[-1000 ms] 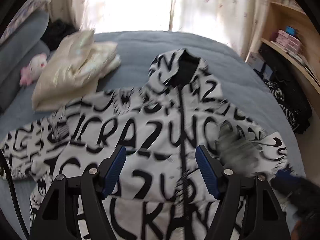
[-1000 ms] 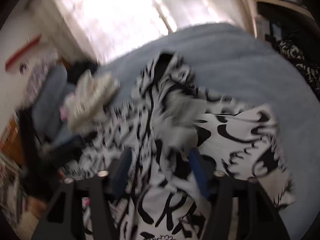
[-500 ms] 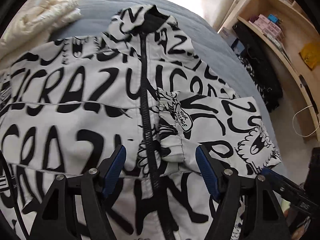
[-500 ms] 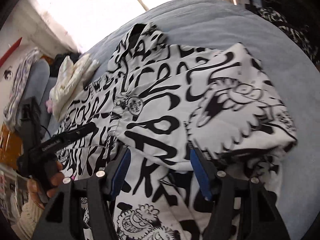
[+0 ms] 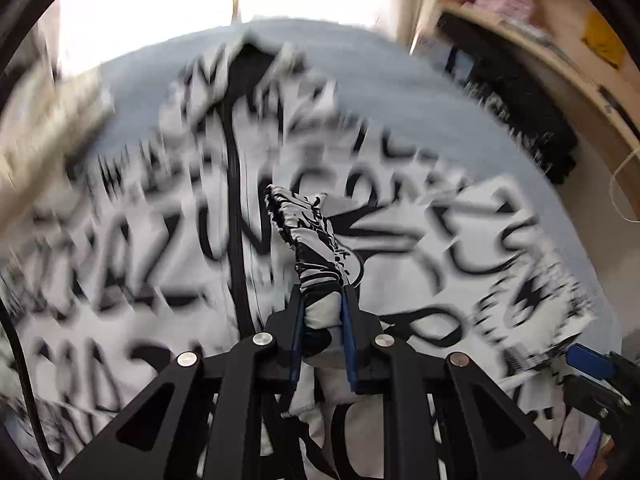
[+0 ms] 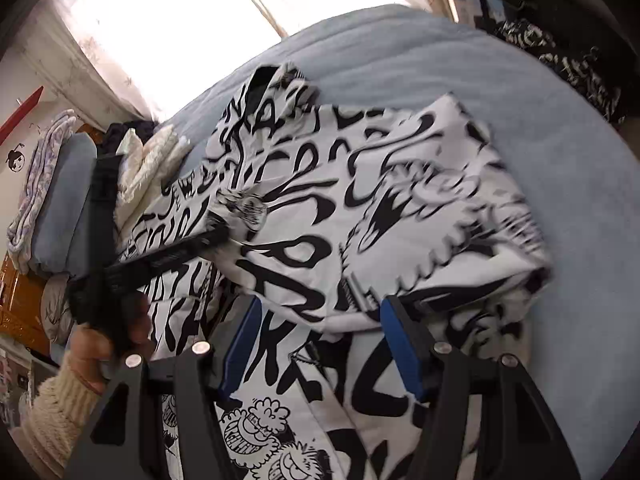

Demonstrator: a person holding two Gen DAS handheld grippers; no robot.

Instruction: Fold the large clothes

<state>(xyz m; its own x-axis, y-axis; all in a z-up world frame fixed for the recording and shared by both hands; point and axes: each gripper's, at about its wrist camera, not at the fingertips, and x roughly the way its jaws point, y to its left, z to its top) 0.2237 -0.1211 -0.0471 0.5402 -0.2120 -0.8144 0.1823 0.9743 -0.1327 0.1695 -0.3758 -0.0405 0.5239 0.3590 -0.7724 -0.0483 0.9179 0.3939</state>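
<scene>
On the blue-grey bed point(image 6: 500, 80) lies a white jacket point(image 6: 360, 208) with black letters, filling the middle of both views, one sleeve folded across its front. Low in the left wrist view, the left hand-held gripper point(image 5: 322, 300) is closing its jaws on the sleeve cuff point(image 5: 312, 236), which is pinched between them. Low in the right wrist view, the right hand-held gripper point(image 6: 316, 344) is wide, holding nothing, above the jacket.

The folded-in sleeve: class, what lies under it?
The sleeve lies on the jacket's printed front; beneath the jacket, the blue bed cover shows only around it. What the sleeve covers stays hidden.
</scene>
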